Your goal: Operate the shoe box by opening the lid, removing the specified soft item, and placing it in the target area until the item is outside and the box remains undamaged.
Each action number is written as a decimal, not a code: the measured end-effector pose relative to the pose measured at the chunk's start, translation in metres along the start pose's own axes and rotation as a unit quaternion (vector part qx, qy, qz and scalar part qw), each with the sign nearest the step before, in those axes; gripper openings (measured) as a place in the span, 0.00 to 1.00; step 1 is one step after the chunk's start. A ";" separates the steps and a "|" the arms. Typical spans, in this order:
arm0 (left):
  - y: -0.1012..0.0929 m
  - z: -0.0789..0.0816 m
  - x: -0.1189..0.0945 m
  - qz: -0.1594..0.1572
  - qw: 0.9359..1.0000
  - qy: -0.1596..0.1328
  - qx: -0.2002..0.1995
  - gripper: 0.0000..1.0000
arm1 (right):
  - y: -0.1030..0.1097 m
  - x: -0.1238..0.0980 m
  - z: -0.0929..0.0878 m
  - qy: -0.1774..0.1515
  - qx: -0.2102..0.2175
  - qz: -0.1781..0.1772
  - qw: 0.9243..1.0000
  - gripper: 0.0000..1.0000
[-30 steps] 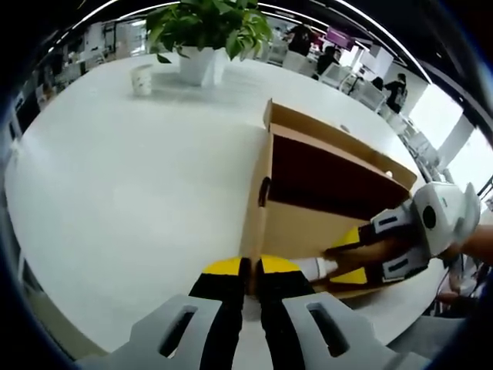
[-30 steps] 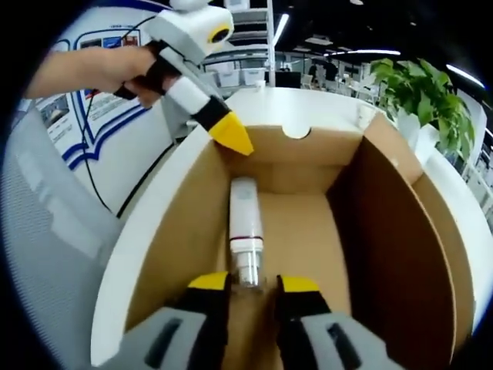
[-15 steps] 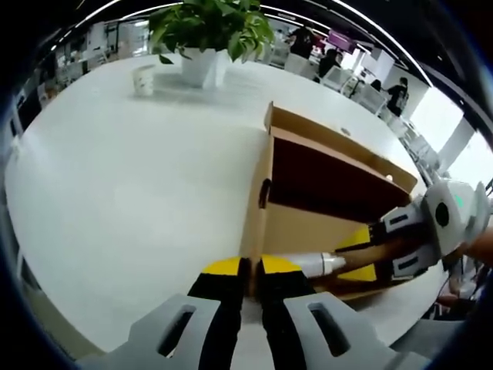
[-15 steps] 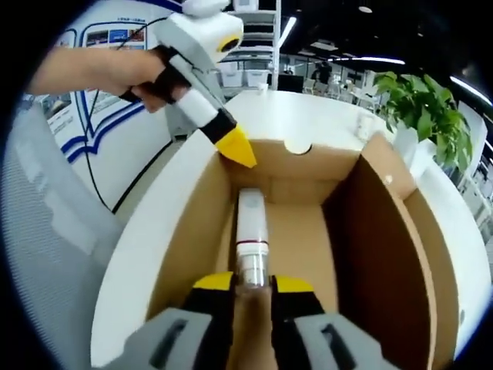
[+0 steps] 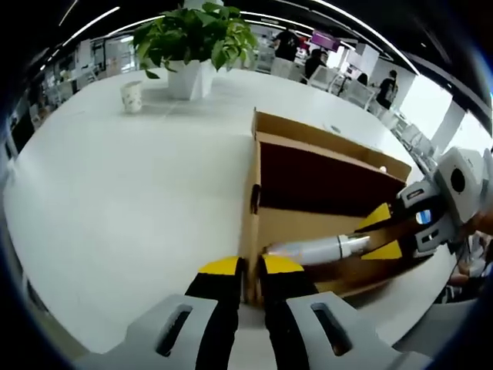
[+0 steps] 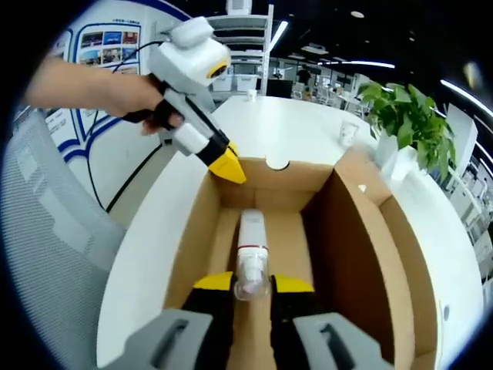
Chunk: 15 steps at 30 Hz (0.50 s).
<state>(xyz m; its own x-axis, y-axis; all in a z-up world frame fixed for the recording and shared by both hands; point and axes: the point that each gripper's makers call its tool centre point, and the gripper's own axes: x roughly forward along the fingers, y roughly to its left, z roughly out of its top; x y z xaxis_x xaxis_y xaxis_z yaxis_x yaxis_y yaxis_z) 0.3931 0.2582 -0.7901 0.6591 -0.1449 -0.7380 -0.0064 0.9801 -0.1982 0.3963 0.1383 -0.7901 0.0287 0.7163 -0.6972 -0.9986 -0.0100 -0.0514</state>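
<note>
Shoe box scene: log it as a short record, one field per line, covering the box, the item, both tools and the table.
box: open shoe box of brown cardboard, lid flap standing along one long side
item: white tube with a clear cap, lifted above the box floor
right tool: right tool shut on the tube at its cap end
left tool: left tool closed on the box's end wall
table: white table
other things: potted plant and paper cup at the far side
</note>
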 end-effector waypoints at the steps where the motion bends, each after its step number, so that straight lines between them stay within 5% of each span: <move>1: -0.001 0.000 -0.001 0.000 1.000 -0.003 0.005 0.13 | 0.000 -0.003 0.000 0.000 -0.002 -0.003 1.000 0.12; 15: -0.011 0.009 -0.019 0.002 0.994 -0.024 0.104 0.28 | 0.001 -0.032 0.008 -0.009 -0.014 -0.029 0.999 0.12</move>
<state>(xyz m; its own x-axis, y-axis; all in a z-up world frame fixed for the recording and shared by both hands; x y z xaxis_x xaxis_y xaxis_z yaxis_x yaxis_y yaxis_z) 0.3874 0.2513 -0.7677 0.6948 -0.1398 -0.7055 0.1441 0.9881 -0.0539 0.3937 0.1210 -0.7621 0.0857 0.7288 -0.6794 -0.9937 0.0133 -0.1111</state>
